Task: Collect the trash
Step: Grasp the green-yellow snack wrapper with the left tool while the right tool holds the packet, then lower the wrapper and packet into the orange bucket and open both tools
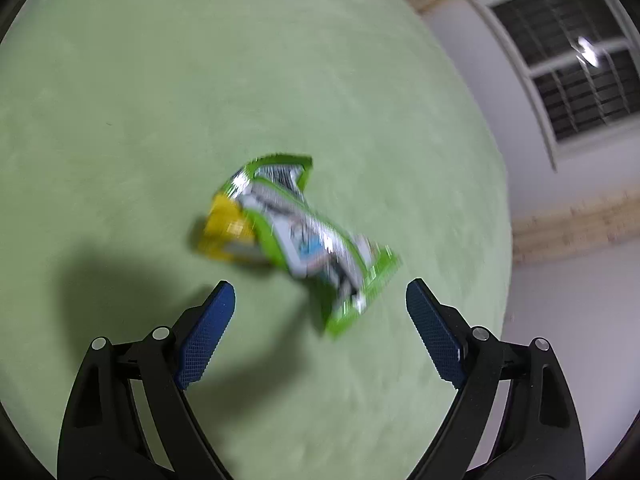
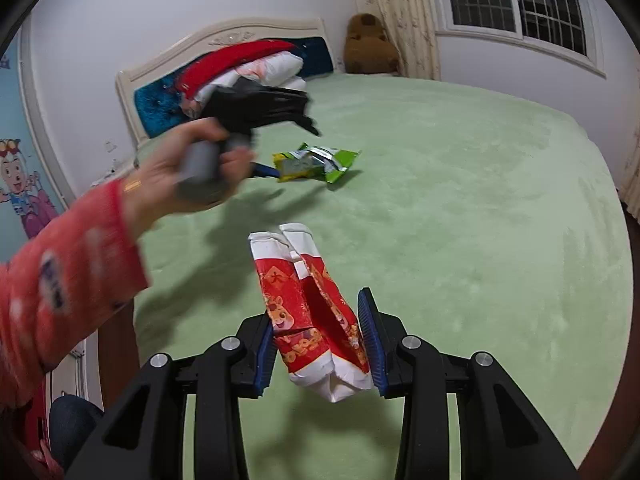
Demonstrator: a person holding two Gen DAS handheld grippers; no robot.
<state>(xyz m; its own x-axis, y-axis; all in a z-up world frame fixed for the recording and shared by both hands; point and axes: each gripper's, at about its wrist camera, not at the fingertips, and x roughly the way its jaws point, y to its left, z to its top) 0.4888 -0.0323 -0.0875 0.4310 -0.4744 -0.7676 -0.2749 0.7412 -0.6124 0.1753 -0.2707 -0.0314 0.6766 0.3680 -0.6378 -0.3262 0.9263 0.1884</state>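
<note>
A green, yellow and silver snack wrapper (image 1: 296, 236) lies crumpled on the green bedspread (image 1: 200, 80). My left gripper (image 1: 320, 300) is open just short of it, blue pads on either side, not touching. The wrapper also shows in the right wrist view (image 2: 316, 162), with the left gripper (image 2: 268, 170) held by a hand beside it. My right gripper (image 2: 320, 332) is shut on a red and white paper bag (image 2: 312, 304), held above the bed.
A headboard (image 2: 224, 36) with red and white pillows (image 2: 248, 68) stands at the far end. A brown plush toy (image 2: 370, 44) sits in the corner by a curtain (image 2: 400, 20). A barred window (image 2: 520, 0) is on the right wall.
</note>
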